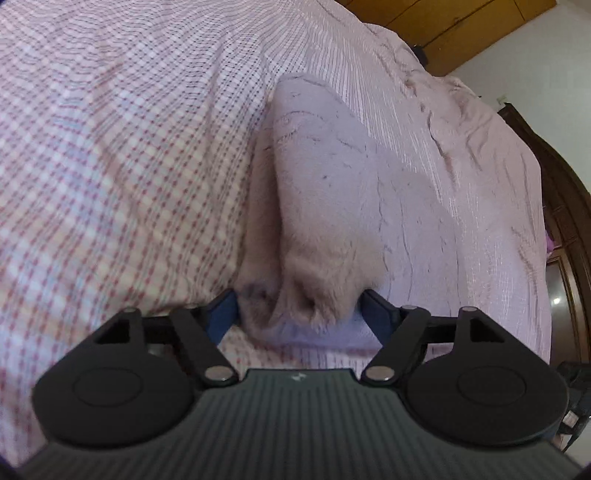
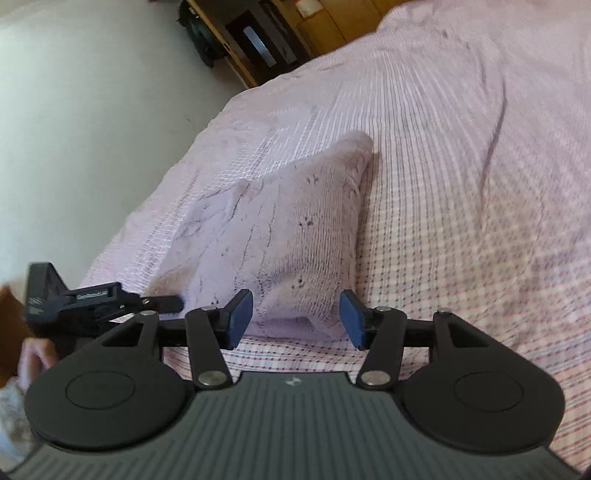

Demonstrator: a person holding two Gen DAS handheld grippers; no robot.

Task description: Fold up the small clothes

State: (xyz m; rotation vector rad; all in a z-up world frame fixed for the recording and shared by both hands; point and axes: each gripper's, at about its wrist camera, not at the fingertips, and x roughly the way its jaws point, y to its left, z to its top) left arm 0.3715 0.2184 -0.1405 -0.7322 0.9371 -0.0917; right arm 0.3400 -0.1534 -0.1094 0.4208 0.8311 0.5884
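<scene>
A small fluffy lilac garment (image 1: 332, 192) lies on the checked bedsheet (image 1: 110, 166); it also shows in the right wrist view (image 2: 288, 221). My left gripper (image 1: 297, 314) has its blue pads wide apart, with the bunched near end of the garment between them; whether they press it I cannot tell. My right gripper (image 2: 295, 319) is open, its blue pads either side of the garment's near corner without touching it. The left gripper's body (image 2: 92, 299) shows at the left of the right wrist view, at the garment's other end.
The bed is covered by a pink checked sheet (image 2: 461, 240) with creases. Wooden furniture (image 1: 443, 26) stands beyond the bed's far end. A white wall (image 2: 74, 129) runs along the bed's edge. A dark wooden cabinet (image 1: 565, 221) stands at the right.
</scene>
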